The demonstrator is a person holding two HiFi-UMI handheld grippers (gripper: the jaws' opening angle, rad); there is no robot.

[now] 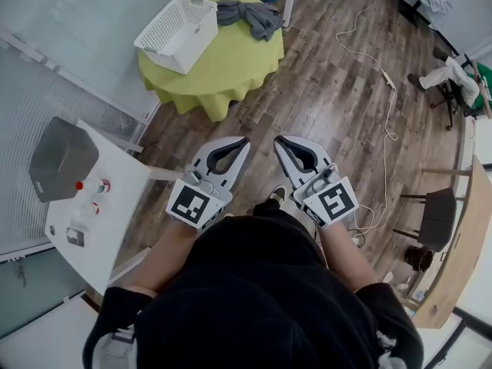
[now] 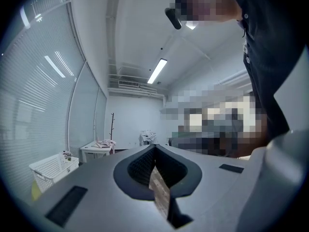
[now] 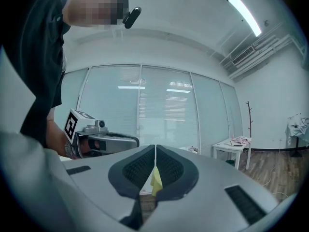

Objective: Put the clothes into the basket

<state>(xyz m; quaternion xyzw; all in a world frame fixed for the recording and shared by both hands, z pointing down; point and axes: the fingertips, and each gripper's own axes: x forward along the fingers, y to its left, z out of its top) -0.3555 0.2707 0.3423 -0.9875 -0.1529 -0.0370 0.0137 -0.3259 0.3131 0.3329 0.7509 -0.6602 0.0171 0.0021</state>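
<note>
- Empty-handed, the left hand-held gripper (image 1: 241, 141) and right hand-held gripper (image 1: 280, 141) sit close to the person's body at 6 o'clock in the head view. Each gripper's own view shows its jaws pressed together with nothing between them.
- Ahead lies open wooden floor (image 1: 330, 91), with a white cable (image 1: 382, 74) trailing at 2 o'clock. Judged from here, the step in hand is the walk-up, and a route that keeps to 12 o'clock avoids the cable.
- Farther on, at 11 o'clock, the round yellow-green tabletop (image 1: 231, 68) carries the white basket (image 1: 188, 44). The grey clothes (image 1: 250, 14) lie heaped just beside it, not yet inside.
- The jaws are best spread before the reach. A bite on the bunched middle of the heap should lift it clear of the basket rim.
- Only the head view shows clothes and basket together. The left gripper view catches the basket alone, at 8 o'clock, while the right gripper view faces a glass wall (image 3: 164, 115) and the other gripper.
</note>
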